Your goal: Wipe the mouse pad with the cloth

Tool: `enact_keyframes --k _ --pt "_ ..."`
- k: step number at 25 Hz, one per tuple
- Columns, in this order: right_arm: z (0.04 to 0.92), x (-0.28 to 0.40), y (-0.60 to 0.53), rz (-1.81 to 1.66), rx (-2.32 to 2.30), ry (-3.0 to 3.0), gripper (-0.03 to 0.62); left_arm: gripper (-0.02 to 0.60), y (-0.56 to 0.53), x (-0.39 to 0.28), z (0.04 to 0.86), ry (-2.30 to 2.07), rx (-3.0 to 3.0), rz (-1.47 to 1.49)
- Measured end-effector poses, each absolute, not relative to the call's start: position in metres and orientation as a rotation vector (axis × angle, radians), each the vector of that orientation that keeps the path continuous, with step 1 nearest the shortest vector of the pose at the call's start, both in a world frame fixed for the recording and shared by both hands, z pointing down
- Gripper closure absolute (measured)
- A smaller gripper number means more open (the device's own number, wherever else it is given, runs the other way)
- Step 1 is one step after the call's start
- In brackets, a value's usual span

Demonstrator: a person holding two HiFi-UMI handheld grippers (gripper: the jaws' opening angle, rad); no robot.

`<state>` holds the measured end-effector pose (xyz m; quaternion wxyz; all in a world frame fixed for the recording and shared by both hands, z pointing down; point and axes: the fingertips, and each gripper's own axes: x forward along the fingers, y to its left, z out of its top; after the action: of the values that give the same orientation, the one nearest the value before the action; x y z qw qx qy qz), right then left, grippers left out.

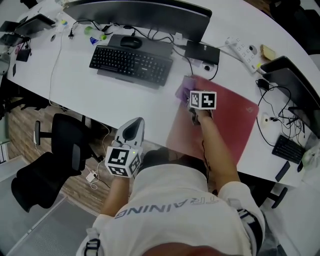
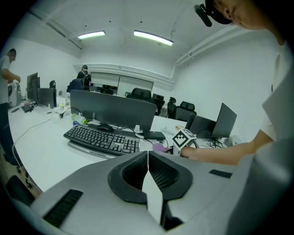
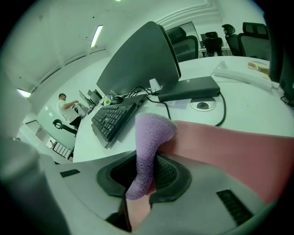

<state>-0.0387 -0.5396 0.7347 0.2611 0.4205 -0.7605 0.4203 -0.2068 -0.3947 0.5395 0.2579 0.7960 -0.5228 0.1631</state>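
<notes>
A red mouse pad (image 1: 220, 125) lies on the white desk (image 1: 80, 85) to the right of the keyboard. My right gripper (image 1: 197, 111) is over its far left corner, shut on a purple cloth (image 1: 183, 89) whose free end rests on the pad. In the right gripper view the cloth (image 3: 149, 147) is pinched between the jaws of my right gripper (image 3: 146, 181) and drapes onto the pad (image 3: 239, 147). My left gripper (image 1: 131, 131) hangs off the desk's near edge, away from the pad. Its jaws (image 2: 148, 170) are pressed together with nothing between them.
A black keyboard (image 1: 131, 64), a mouse (image 1: 131, 42) and a monitor (image 1: 145, 12) stand at the back left of the pad. A black box (image 1: 202, 52) with cables and a power strip (image 1: 242, 50) lie behind it. A laptop (image 1: 295, 90) sits right. A black office chair (image 1: 50, 160) is below left.
</notes>
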Motion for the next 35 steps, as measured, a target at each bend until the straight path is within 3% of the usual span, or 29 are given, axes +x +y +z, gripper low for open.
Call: enact_keyframes --k 10,22,35 --pt "0.734 0.045 -0.523 1.198 1.176 -2.040 0.496 0.549 -0.382 -0.141 0.528 -1.405 2.185 0.440" --pt "0.733 0.217 -0.476 1.220 1.320 -1.943 0.496 0.549 -0.354 -0.030 0.513 -1.352 2.267 0.419" --pt "0.732 0.366 -0.432 1.111 1.468 -1.816 0.496 0.549 -0.341 0.019 0.509 -1.345 2.293 0.475"
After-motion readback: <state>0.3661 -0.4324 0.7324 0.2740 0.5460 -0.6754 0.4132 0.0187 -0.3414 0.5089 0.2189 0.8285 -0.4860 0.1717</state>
